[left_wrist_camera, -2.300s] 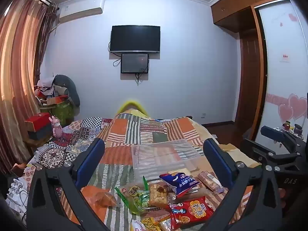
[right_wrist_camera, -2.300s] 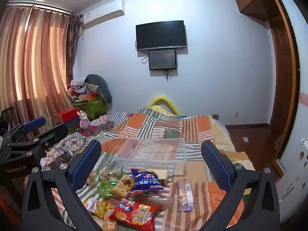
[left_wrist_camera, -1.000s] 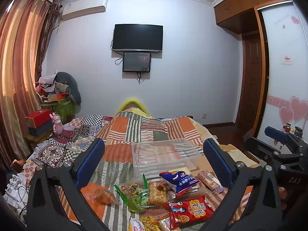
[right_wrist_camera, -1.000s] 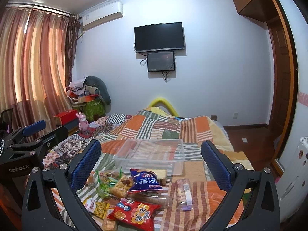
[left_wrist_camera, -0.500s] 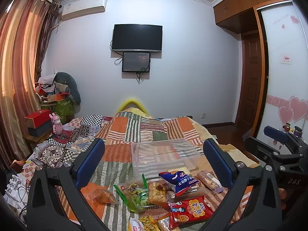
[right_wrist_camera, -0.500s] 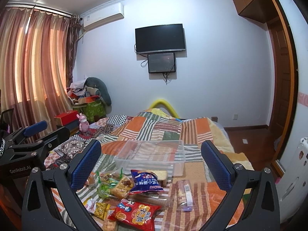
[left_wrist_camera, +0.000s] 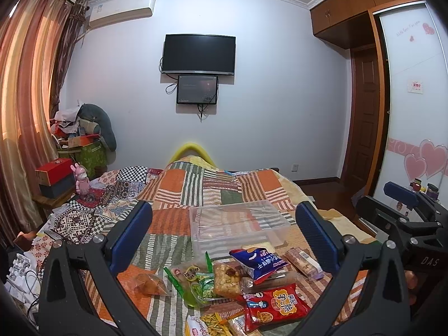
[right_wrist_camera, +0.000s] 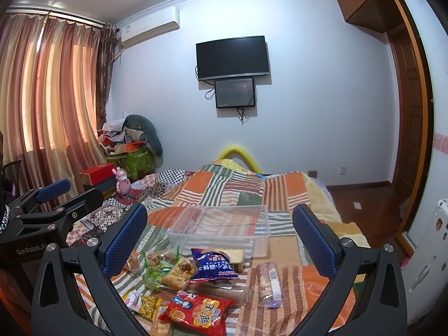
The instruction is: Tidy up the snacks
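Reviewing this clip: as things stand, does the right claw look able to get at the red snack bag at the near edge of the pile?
Probably yes. The right claw is open and holds nothing, and the red snack bag lies on top at the pile's front edge, nothing covering it.

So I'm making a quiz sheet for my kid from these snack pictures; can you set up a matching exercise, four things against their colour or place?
Things:
1. chip bag
2. clear plastic bin
3. biscuit sleeve
4. cracker packet

Descriptions:
A. red, nearest the camera
B. empty, on the quilt beyond the snack pile
C. blue, its far edge over a yellowish pack
D. transparent wrap, lying apart to the right of the pile

Pairs: 1-C, 2-B, 3-D, 4-A
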